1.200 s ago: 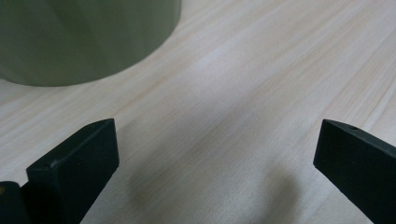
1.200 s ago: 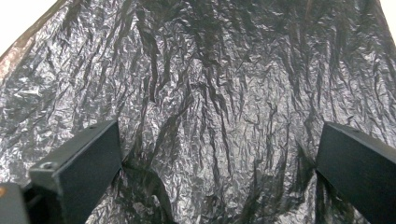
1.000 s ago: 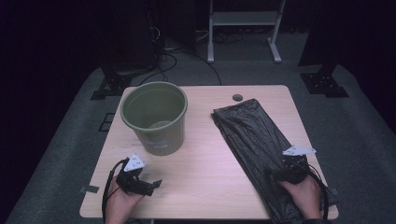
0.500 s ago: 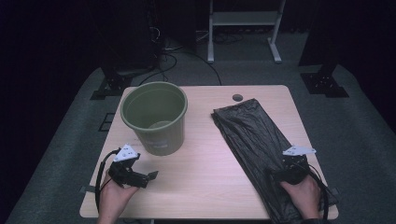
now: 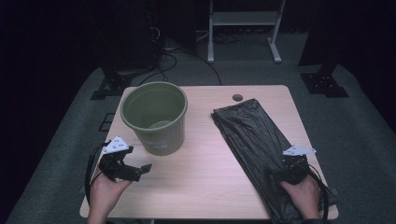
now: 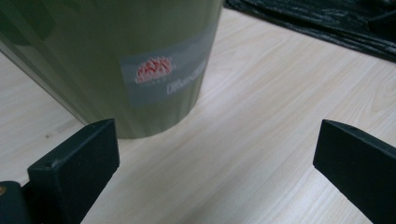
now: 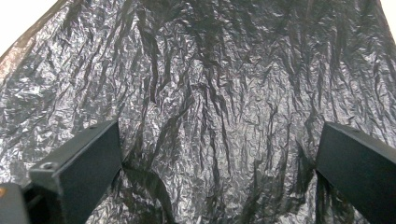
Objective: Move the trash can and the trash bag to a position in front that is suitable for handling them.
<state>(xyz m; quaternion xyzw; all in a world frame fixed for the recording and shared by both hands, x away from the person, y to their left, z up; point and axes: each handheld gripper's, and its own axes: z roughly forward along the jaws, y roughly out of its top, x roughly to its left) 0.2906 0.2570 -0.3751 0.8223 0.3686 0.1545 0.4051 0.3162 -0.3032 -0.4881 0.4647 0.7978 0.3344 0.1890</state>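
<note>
Right gripper (image 5: 290, 169) sits low right of the high view, over the near end of the crinkled black plastic bin bag (image 5: 254, 135) that lies flat and lengthwise down the right half of the pale wooden table (image 5: 205, 182). In the right gripper view its jaws stand wide apart with only wrinkled film (image 7: 205, 102) between them, nothing pinched.

Left gripper (image 5: 128, 168) is at lower left of the high view, low over bare wood just beside the round olive-green plastic bucket (image 5: 156, 116), which stands upright, apparently empty, at centre left. Jaws spread wide here too; the left gripper view shows the bucket's ribbed wall and its grey label (image 6: 163, 77) at upper left, just ahead of the left jaw.

Risks, as I judge them:
- Film is thin and slick. A close on a flat patch may catch nothing, or only one layer, so the bag would not open.
- Pulling the bag up by one end could drag the rest across the table into the bucket.
- The bucket looks light; a nudge from the left jaw could slide or tip it.

Hard to read:
- Which end is the bag's mouth cannot be told; its near end runs under the right hand and off the bottom edge.
- Label text is blurred.
- Whether the right jaws touch the film is unclear.
</note>
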